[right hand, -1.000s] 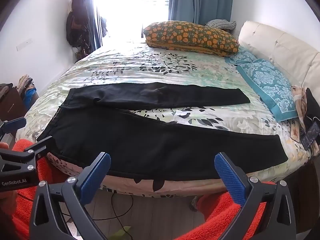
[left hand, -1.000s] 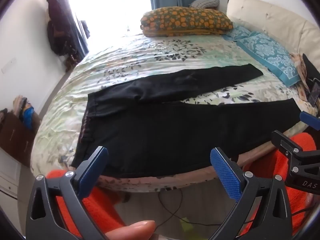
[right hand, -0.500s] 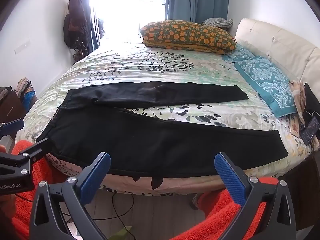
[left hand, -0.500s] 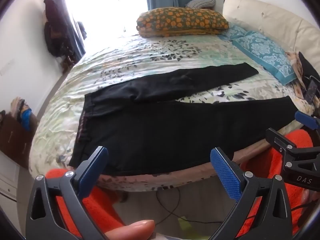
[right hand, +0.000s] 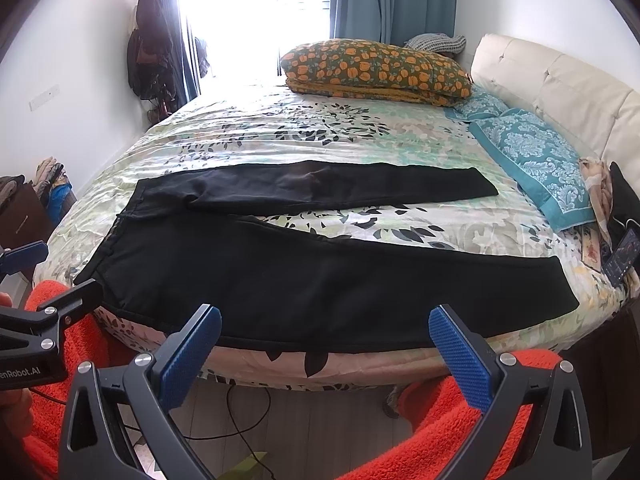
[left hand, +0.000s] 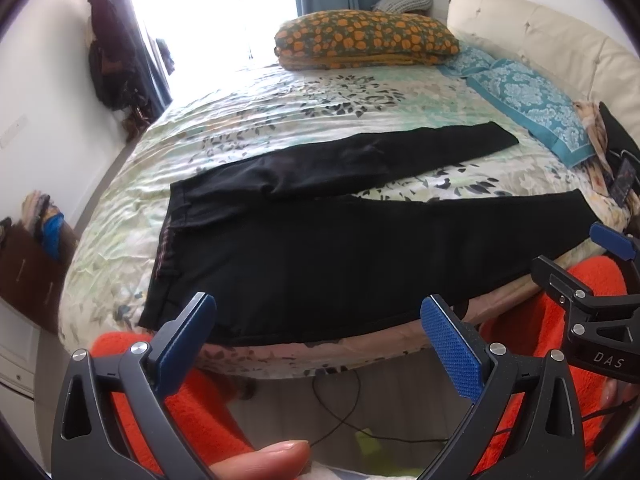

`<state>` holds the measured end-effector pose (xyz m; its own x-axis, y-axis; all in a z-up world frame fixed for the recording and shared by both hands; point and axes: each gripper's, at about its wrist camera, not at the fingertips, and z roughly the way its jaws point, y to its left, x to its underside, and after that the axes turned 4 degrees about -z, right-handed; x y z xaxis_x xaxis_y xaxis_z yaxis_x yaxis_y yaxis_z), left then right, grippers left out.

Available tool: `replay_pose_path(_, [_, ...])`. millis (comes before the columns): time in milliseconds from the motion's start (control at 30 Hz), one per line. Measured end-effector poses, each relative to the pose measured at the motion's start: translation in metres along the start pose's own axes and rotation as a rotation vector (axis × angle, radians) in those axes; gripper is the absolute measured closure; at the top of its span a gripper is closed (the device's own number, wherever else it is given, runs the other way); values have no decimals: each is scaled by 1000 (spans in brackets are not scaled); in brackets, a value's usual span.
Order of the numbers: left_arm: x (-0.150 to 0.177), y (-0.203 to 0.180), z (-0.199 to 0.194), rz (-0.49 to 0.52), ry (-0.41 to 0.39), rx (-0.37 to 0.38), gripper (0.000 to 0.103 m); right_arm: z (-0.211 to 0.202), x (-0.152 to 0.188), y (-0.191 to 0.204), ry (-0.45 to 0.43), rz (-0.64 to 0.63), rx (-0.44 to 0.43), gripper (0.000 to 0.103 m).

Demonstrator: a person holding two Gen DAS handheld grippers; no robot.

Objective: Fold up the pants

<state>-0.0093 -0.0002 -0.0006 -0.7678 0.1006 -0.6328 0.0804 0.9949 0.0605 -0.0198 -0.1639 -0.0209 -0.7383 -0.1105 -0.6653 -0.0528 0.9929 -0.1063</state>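
I see the black pants [right hand: 320, 276] spread flat on the floral bed [right hand: 320, 136], waistband left, legs splayed right, near leg along the near edge. My left gripper [left hand: 316, 340] and right gripper [right hand: 324, 344] both hover released, off the bed's near edge.

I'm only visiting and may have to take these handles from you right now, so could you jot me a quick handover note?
Left tool: open, holding nothing, short of the bed's near edge.
Right tool: open, holding nothing, also short of the edge.
Black pants: flat on the bed, waistband left, legs spread apart running right.
Done: pants laid out; no fold made.
Left: bring one leg over the other, then fold lengthwise.
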Motion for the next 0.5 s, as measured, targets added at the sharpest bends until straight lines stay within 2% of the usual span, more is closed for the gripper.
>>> replay_pose_path(500, [-1,2,4,-14,17,-1,1,3,1,3,7,-14,-13,0])
